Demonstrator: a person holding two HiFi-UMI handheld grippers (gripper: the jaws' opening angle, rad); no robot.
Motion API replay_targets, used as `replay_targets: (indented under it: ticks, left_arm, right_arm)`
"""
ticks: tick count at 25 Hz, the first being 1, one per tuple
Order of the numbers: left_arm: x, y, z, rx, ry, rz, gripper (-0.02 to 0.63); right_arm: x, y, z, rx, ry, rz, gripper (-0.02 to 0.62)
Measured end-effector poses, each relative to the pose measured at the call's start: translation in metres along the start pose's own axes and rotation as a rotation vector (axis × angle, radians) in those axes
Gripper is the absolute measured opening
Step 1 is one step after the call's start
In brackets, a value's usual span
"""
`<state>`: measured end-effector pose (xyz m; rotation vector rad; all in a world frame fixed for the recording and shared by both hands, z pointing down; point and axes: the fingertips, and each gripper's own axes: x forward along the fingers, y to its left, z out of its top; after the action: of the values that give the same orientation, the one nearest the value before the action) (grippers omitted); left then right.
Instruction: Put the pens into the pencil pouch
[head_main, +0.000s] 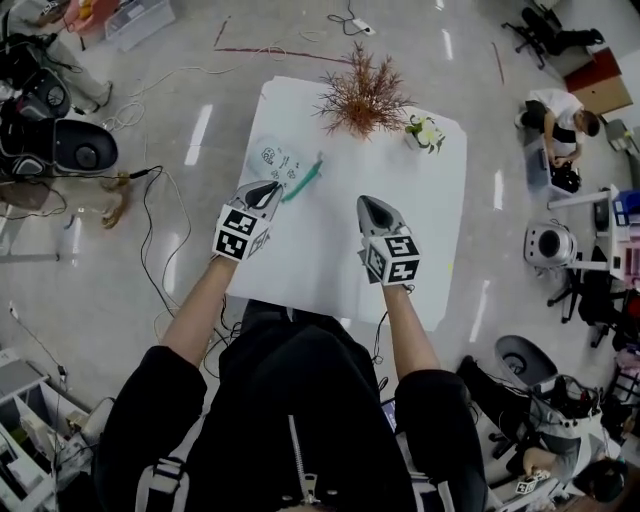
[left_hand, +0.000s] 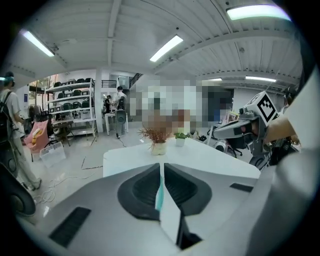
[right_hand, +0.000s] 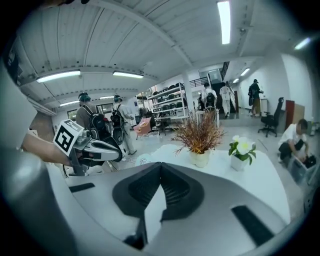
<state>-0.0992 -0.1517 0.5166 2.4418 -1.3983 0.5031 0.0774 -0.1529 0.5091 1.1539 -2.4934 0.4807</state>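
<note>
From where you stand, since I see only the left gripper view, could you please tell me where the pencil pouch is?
Observer: In the head view the pencil pouch lies flat on the white table, near its left edge, just beyond the left gripper.
Operator: Thank you. I see a teal sliver down by my jaws; what is it?
Observer: A teal strip runs along the pouch's right side and ends beside your jaws. I cannot tell whether it is a pen or the pouch's trim.
Operator: And could you check the right gripper for me?
Observer: Its own view shows the jaws together, with nothing between them.
</note>
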Motion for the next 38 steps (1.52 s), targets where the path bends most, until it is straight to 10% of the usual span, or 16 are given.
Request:
replay_targets:
  ticks: [17,38]
  left_arm:
    - [-0.08,0.008,0.082,-0.028,-0.229,0.078,0.032]
    - [-0.092,-0.014,0.072,-0.018,-0.25,0.097,0.032]
  right_arm:
    - [-0.052,0.02,0.092,-0.072,-0.249,-0.081,0.009]
    - [-0.077,0.027,0.07,-0.076,-0.281,-0.116,0.008]
